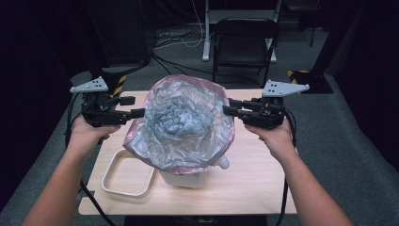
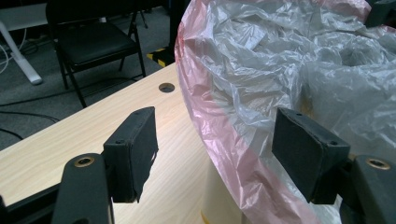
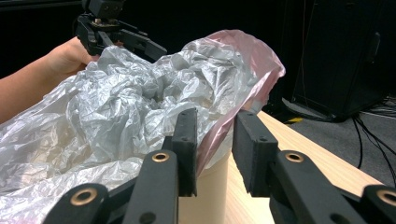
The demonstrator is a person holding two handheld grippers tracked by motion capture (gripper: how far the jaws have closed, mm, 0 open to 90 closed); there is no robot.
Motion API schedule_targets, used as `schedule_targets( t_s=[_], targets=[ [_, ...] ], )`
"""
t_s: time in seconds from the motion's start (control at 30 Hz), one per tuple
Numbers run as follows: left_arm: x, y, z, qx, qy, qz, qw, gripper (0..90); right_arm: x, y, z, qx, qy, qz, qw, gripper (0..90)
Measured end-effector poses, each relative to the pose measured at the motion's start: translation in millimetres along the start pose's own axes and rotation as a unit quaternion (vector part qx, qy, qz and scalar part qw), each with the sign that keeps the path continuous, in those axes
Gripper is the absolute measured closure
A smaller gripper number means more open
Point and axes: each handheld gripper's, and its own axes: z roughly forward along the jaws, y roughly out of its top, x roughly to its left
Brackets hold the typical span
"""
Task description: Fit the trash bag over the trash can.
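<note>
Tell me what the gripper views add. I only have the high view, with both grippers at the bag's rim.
Observer: The right gripper has the pink bag edge between its pads, and a gap shows beside the outer pad.
Operator: Check the left one.
Observer: The left gripper straddles the edge with its jaws wide. The pad on the table side touches nothing.
Operator: Report anything near it.
Observer: A round hole in the table lies just beyond that pad.
</note>
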Motion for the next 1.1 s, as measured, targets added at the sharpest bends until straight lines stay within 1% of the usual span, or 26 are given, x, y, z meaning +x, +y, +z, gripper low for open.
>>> schedule_targets(
  t_s=[0.23, 0.37, 0.4, 0.43, 0.57, 0.6, 0.63, 0.73, 0.8, 0.9, 1.0, 1.1],
  targets=[
    [-4.6, 5.6, 5.4, -0.006, -0.009, 0.005, 0.9999, 28.9, -0.8, -1.5, 0.4, -0.002, 0.001, 0.0, 1.0, 69.7],
    [-6.8, 2.5, 13.3, 0.009, -0.001, 0.006, 0.9999, 29.3, -1.2, -3.5, 0.8, -0.004, 0.001, 0.001, 1.0, 69.7],
    [-7.7, 0.8, 14.9, 0.012, 0.001, 0.012, 0.9998, 30.4, -1.1, -4.0, 0.8, -0.004, 0.002, 0.001, 1.0, 69.7],
    [-8.0, -0.4, 16.2, 0.015, 0.002, 0.014, 0.9998, 31.9, -1.1, -4.6, 0.6, -0.004, 0.002, 0.001, 1.0, 69.7],
    [-6.8, -1.9, 18.1, 0.021, -0.003, 0.008, 0.9998, 36.6, -1.6, -5.9, -0.4, -0.003, 0.0, 0.001, 1.0, 69.7],
    [-6.6, -2.0, 18.1, 0.021, -0.003, 0.006, 0.9998, 42.0, -2.2, -6.3, -1.2, -0.005, -0.001, 0.002, 1.0, 69.7],
    [-6.4, -2.0, 17.9, 0.02, -0.006, 0.006, 0.9998, 42.0, -2.2, -6.3, -1.2, -0.005, -0.001, 0.002, 1.0, 69.7],
    [-7.6, -1.5, 17.2, 0.016, -0.005, 0.011, 0.9998, 50.2, -2.3, -6.9, -1.6, -0.005, -0.001, 0.002, 1.0, 69.8],
    [-8.5, -1.5, 16.2, 0.015, -0.003, 0.016, 0.9997, 57.5, -2.3, -7.2, -1.5, -0.005, -0.001, 0.001, 1.0, 69.8],
    [-9.0, -2.2, 13.2, 0.012, -0.004, 0.019, 0.9997, 63.7, -2.2, -7.3, -1.6, -0.005, -0.001, 0.001, 1.0, 70.0],
    [-7.9, -2.2, 9.0, 0.005, -0.007, 0.012, 0.9999, 66.3, -2.2, -7.2, -2.1, -0.006, -0.002, 0.0, 1.0, 70.2],
    [-6.7, -1.8, 6.7, 0.006, -0.007, 0.01, 0.9999, 65.4, -2.6, -6.4, -2.8, -0.008, -0.003, -0.002, 1.0, 68.9]
  ],
)
